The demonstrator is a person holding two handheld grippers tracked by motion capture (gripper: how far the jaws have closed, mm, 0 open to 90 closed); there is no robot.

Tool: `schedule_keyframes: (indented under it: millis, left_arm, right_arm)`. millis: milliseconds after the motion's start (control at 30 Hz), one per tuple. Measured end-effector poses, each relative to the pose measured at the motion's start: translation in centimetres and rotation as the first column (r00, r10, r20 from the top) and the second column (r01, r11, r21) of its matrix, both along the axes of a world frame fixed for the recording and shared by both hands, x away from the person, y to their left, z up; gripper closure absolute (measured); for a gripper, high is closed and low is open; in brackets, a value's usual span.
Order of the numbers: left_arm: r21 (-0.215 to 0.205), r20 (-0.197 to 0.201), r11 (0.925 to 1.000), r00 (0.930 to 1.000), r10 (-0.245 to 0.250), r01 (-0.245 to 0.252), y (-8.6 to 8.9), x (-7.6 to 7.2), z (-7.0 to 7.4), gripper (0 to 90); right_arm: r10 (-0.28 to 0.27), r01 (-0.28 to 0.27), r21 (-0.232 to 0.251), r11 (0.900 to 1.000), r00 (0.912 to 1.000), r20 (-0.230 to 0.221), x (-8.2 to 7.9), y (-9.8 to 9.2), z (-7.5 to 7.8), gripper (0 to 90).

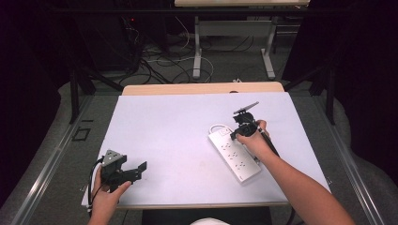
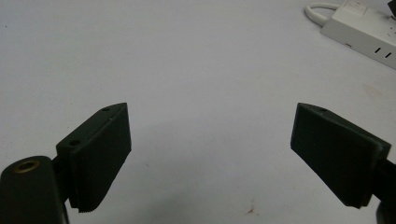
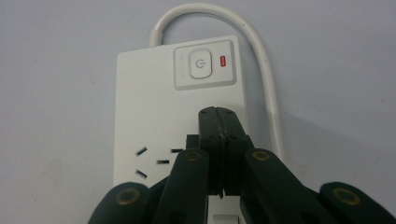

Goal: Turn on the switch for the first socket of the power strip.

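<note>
A white power strip (image 1: 234, 156) lies at an angle on the white table top, right of centre, its white cable (image 3: 261, 56) looping out of the far end. Its power button (image 3: 201, 65) sits beside a small lit red indicator (image 3: 222, 60). My right gripper (image 3: 219, 113) is shut, jaws pressed together with nothing between them, tips just above the strip's top face a short way below the button. In the high view that right gripper (image 1: 241, 127) hovers over the strip's far end. My left gripper (image 1: 141, 168) rests near the front left of the table, open and empty; the strip's end (image 2: 362, 30) lies far off.
The white table surface (image 1: 178, 136) has bare room across its middle and left. A wooden edge (image 1: 202, 88) runs along the back. Beyond it stand another table's legs (image 1: 197, 51) and a tangle of cables on the floor (image 1: 164, 65).
</note>
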State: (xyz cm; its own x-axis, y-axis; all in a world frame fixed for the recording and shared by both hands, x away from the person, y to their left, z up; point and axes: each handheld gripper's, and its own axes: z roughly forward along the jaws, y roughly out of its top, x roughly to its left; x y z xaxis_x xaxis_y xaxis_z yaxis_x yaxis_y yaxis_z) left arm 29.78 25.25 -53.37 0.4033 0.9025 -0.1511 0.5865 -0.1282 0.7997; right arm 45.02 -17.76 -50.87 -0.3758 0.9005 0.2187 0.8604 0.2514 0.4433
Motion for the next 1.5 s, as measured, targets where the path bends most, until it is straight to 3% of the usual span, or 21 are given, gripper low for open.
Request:
schedule_keyframes:
  millis: [533,767,833,867,1000,1100,1133,1500]
  left_arm:
    - [-0.001,-0.004,1.0,1.0,-0.001,0.001,-0.08,0.0,-0.02,12.3]
    - [0.0,-0.004,1.0,1.0,-0.001,0.001,-0.07,-0.02,-0.01,12.3]
    - [0.001,-0.004,1.0,1.0,-0.003,0.003,-0.07,-0.02,-0.01,12.3]
    - [0.002,-0.004,1.0,1.0,-0.004,0.004,-0.07,-0.02,-0.01,12.2]
    - [0.001,-0.004,1.0,1.0,-0.002,0.002,-0.08,-0.01,-0.02,12.3]
    - [0.001,-0.002,1.0,1.0,-0.001,0.001,-0.11,0.01,-0.05,12.3]
    - [0.001,-0.002,1.0,1.0,-0.001,0.001,-0.11,0.01,-0.05,12.3]
    - [0.0,-0.004,1.0,1.0,-0.001,0.001,-0.08,-0.01,-0.03,12.3]
  right_arm:
    - [-0.005,0.005,0.027,1.0,0.9998,0.019,0.24,0.01,-0.45,90.0]
    - [-0.006,0.006,0.02,1.0,0.9999,0.009,0.22,0.02,-0.39,90.0]
    - [-0.009,0.008,0.026,1.0,0.9997,0.023,0.21,0.04,-0.5,90.0]
    - [-0.006,0.006,0.009,1.0,1.0,-0.001,0.21,0.05,-0.31,90.0]
    - [-0.004,0.004,0.006,1.0,1.0,0.001,0.21,0.08,-0.35,90.0]
    - [0.002,-0.002,0.024,1.0,0.9996,0.027,0.24,0.04,-0.63,90.0]
    - [-0.002,0.002,0.005,1.0,0.9999,0.011,0.21,0.11,-0.61,90.0]
    - [-0.008,0.008,0.007,1.0,1.0,0.006,0.22,0.14,-0.58,90.0]
